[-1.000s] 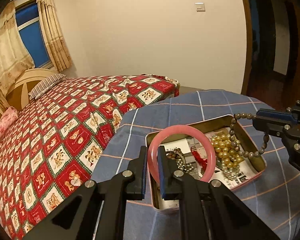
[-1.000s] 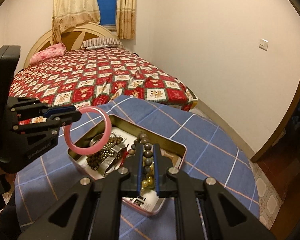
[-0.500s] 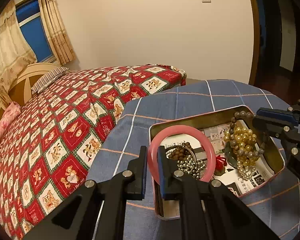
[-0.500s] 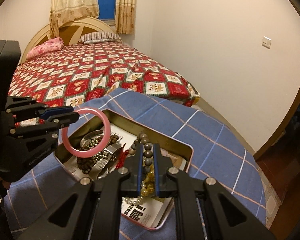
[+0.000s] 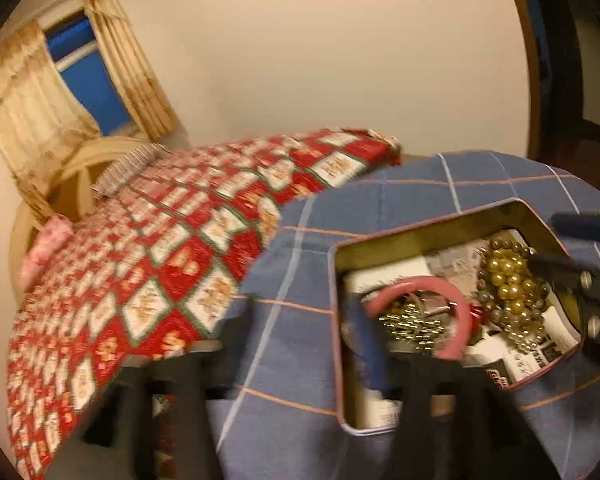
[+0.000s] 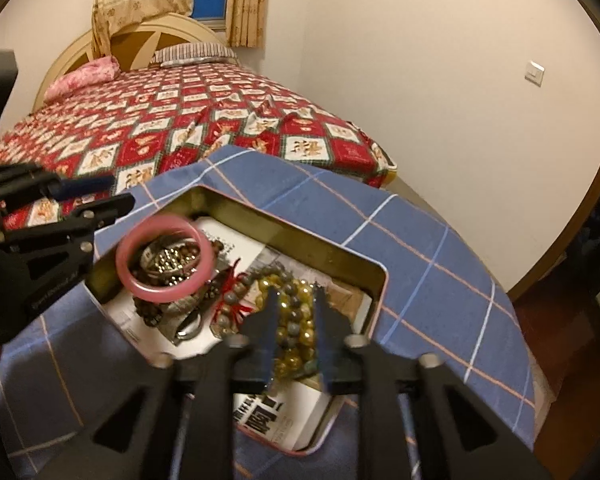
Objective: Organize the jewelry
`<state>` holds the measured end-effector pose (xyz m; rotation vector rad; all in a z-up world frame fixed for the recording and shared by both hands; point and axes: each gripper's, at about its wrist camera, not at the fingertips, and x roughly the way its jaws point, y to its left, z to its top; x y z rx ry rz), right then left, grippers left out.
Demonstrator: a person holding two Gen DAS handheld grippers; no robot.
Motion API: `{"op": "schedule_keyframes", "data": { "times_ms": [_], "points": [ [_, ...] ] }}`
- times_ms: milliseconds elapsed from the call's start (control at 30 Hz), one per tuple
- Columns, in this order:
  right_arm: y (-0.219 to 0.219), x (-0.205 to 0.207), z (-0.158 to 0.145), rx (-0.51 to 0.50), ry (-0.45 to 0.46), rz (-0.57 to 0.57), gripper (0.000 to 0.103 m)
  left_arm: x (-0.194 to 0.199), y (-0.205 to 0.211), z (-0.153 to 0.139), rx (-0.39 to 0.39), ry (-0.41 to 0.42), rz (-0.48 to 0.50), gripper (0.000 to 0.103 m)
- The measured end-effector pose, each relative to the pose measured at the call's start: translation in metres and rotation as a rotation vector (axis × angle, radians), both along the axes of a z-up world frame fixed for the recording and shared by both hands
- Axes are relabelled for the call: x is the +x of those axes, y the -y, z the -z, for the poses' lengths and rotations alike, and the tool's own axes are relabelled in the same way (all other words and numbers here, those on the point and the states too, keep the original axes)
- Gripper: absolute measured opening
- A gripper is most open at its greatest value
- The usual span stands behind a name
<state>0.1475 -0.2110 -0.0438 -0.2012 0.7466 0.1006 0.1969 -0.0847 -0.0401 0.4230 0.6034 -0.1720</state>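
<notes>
Black left gripper: jaws had just been opening and stood apart with nothing between them; it sat at the tin's left edge, clear of the bangle.
Right gripper: jaws had just been opening; the pads flanked the bead strand without pressing on it, so the strand looked released.
Pink bangle: free of the jaws, blurred, tilted over the heap in the left half of the tin; whether it had settled I cannot tell.
Grey bead strand: lying in the tin, draped over the yellow pearl beads between the right pads.
Metal tin: open on the blue checked tablecloth, paper lining its floor, dark and silver beads under the bangle.
Bed: red patterned quilt, just beyond the table.
Stage: both pieces appeared dropped into the tin; withdrawal looked next.
Risk: a pad might snag the loose strand while lifting and drag it out; the tilted bangle could roll over the low rim; a bumped tin would slide on cloth.
</notes>
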Motion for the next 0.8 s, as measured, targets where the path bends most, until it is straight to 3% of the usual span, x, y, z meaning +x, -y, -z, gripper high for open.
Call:
{"op": "schedule_keyframes", "data": {
  "times_ms": [33,67,467,800],
  "points": [
    [0.001,-0.003,-0.001,-0.006,0.01,0.009,0.056,-0.006,-0.003,-0.005,-0.005,0.039,-0.016,0.079],
    [0.003,-0.005,-0.003,-0.007,0.022,0.018,0.058,-0.01,-0.006,-0.008,-0.015,0.053,-0.012,0.08],
    [0.008,-0.034,-0.024,0.001,0.076,0.045,0.058,-0.042,-0.033,-0.031,-0.13,0.07,-0.039,0.08],
    [0.009,-0.045,-0.031,0.012,0.095,0.052,0.06,-0.055,-0.036,-0.037,-0.147,0.075,-0.043,0.08]
  ]
}}
